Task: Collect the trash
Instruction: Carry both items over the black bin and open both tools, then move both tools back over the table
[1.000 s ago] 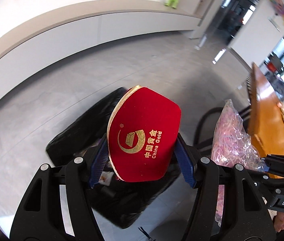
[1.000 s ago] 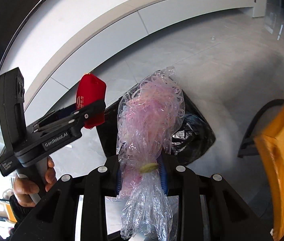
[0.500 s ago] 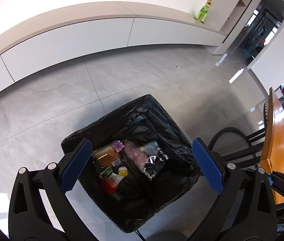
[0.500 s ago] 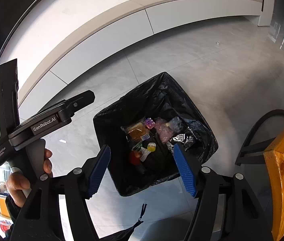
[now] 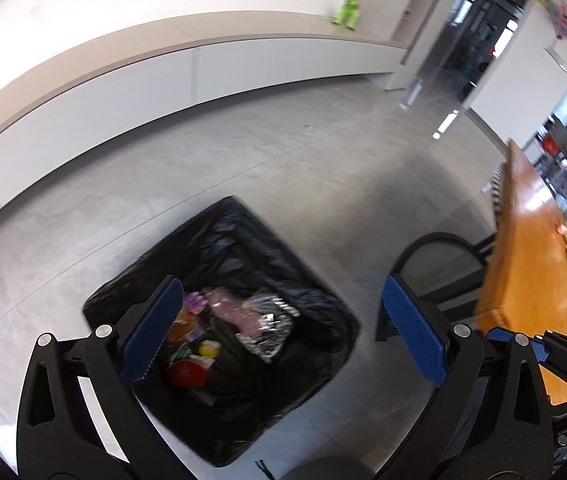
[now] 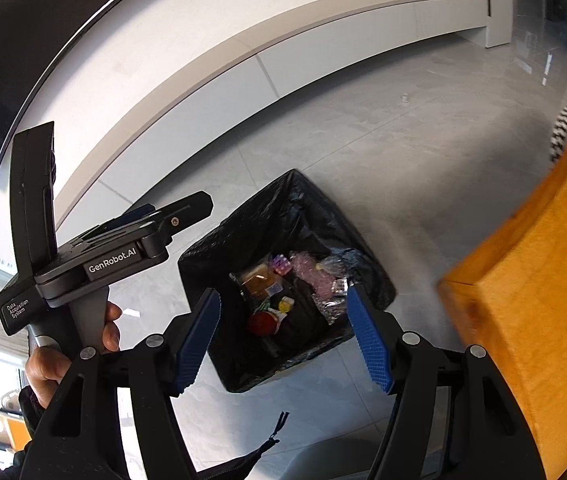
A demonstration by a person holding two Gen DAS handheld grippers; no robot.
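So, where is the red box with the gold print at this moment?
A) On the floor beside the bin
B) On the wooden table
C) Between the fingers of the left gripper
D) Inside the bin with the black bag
D: the red box lies among the trash inside the bin, and the left gripper stands open with nothing between its pads.

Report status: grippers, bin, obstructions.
Left gripper and right gripper open, nothing between the jaws. Black-lined square trash bin below holds the red round box and pink-filled clear bag. Nothing blocking.
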